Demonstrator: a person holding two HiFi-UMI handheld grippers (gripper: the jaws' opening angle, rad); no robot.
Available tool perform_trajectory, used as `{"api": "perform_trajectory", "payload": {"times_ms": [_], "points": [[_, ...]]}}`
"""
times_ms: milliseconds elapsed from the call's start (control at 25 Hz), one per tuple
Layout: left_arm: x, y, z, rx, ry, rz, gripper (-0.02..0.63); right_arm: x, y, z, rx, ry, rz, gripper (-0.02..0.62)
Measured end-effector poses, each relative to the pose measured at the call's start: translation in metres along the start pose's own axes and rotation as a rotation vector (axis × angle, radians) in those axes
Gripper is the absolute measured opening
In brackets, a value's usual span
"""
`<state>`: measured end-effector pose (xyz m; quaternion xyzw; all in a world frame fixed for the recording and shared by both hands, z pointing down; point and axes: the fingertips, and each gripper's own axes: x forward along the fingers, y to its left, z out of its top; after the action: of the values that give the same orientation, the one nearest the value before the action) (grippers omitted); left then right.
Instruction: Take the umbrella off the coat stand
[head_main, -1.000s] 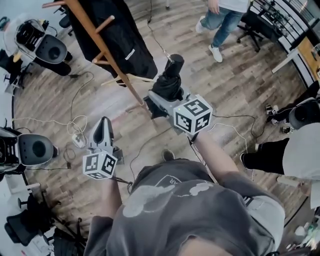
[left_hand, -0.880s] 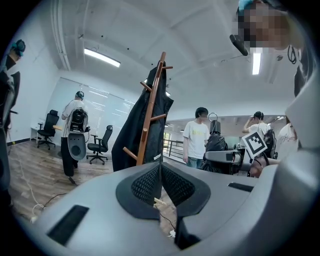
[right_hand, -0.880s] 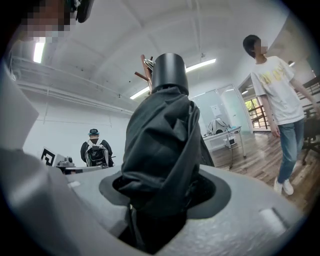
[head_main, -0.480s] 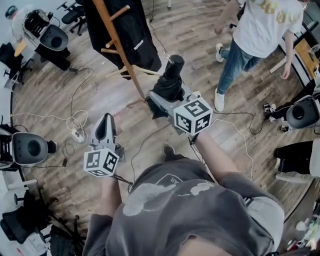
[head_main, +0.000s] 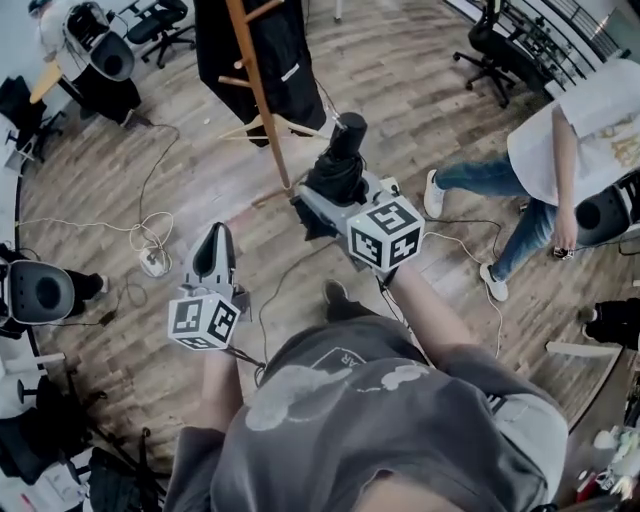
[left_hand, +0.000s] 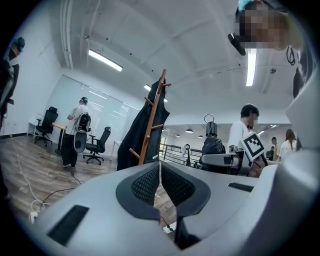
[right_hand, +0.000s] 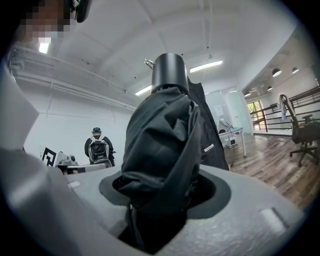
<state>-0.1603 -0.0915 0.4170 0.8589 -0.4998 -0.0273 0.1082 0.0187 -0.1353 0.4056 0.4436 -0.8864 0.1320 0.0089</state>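
The right gripper (right_hand: 161, 196) is clamped on a folded black fabric umbrella (right_hand: 161, 142). Its jaws stand fairly wide and press on the bunched cloth from both sides. The umbrella's smooth black cylindrical handle (right_hand: 170, 72) sticks up above the folds.

In the head view the umbrella (head_main: 338, 168) is off the slim wooden coat stand (head_main: 256, 90). It is held just to the right of the stand's lower pole, and the two look apart, though the steep angle makes that gap hard to judge. A long black coat (head_main: 290, 55) hangs on the stand's pegs.

The left gripper (left_hand: 160, 167) is empty, with its two meshed pads pressed together at the tips. It is held low on the person's left (head_main: 213, 250), well apart from the umbrella, and in its own view it faces the coat stand (left_hand: 151, 127).

Pale cables and a white power strip (head_main: 154, 263) lie on the brown wood-plank floor (head_main: 420, 80). A person in a white shirt and blue jeans (head_main: 560, 150) stands at the right edge.
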Motion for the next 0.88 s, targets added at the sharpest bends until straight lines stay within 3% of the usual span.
{"api": "perform_trajectory", "payload": {"times_ms": [880], "points": [[-0.171, -0.025, -0.018, -0.006, -0.020, -0.039, 0.009, -0.106, 0.155, -0.060, 0.011, 0.018, -0.012, 0.270]]}}
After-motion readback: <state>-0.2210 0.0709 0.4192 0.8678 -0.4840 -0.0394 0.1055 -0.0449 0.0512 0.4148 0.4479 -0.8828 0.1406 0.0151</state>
